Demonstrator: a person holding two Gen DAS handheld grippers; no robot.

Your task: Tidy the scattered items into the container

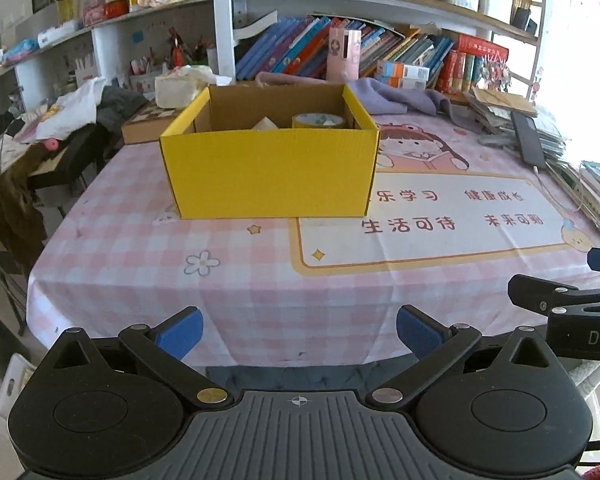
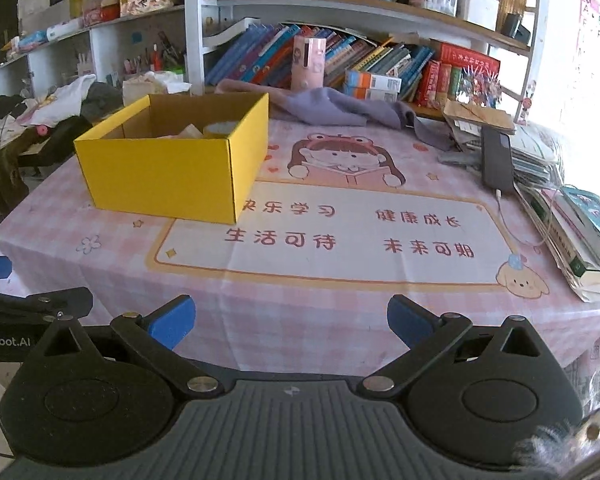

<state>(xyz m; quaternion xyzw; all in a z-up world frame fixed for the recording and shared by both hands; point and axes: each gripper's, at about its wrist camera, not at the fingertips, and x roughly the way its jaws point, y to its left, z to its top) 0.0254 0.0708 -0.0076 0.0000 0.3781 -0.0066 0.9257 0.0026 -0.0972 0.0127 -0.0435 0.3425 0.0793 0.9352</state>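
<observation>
A yellow cardboard box [image 1: 270, 172] stands open on the pink checked tablecloth [image 1: 140, 264]. Inside it I see a roll of yellow tape [image 1: 318, 121] and a pale item [image 1: 266, 124]; the rest of its inside is hidden. The box also shows in the right wrist view [image 2: 168, 176], at the left. My left gripper [image 1: 299, 334] is open and empty, held off the table's near edge. My right gripper [image 2: 291, 324] is open and empty, also at the near edge. Part of the right gripper [image 1: 556, 300] shows at the right of the left wrist view.
A purple cloth [image 2: 340, 110] lies behind the box. A black phone [image 2: 497, 158] with a cable rests on stacked books [image 2: 580, 232] at the right edge. Bookshelves [image 2: 340, 52] rise behind the table. Clothes [image 1: 60, 120] pile at the left.
</observation>
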